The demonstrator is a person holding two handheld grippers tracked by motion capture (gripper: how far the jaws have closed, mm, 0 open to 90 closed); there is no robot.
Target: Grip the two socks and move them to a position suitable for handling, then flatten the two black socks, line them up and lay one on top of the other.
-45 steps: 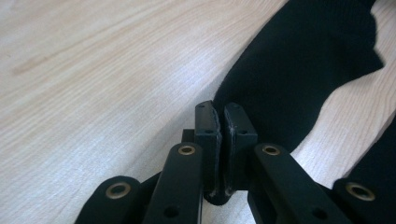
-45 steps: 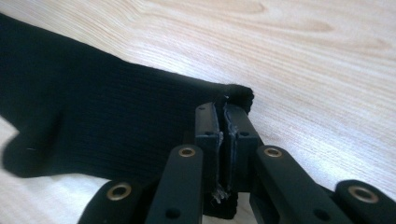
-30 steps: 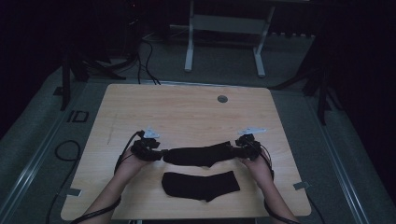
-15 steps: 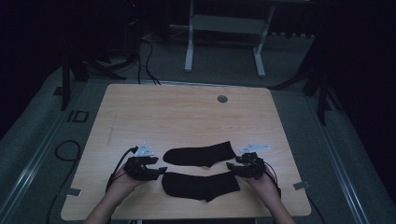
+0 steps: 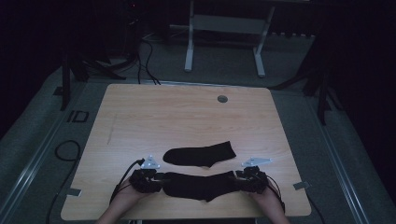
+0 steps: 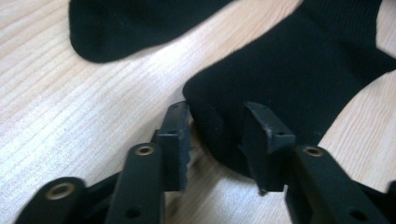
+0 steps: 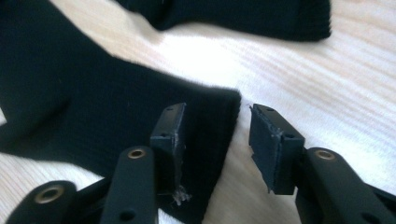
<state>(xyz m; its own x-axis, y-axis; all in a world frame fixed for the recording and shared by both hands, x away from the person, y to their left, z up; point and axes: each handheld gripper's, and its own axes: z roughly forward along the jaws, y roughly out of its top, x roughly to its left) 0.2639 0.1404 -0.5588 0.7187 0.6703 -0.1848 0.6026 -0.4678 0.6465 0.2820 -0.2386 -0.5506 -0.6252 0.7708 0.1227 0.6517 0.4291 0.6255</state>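
Socks: near sock [image 5: 198, 185] lies along the surface's [image 5: 187, 121] front edge, far sock [image 5: 201, 155] just behind. We've got left gripper [image 6: 217, 133] spread round its toe, right gripper [image 7: 217, 140] spread at the cuff. Soft, light, floppy; we'd pinch both ends.

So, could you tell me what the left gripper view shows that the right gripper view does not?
Left gripper view alone: the near sock's rounded toe lying between the open jaws of the left gripper, with the far sock's toe beyond.

Right gripper view alone: the near sock's ribbed cuff between the open jaws of the right gripper, with the far sock's cuff beyond.

Both: two black socks on the wooden table, and open jaws astride an end of the near sock.
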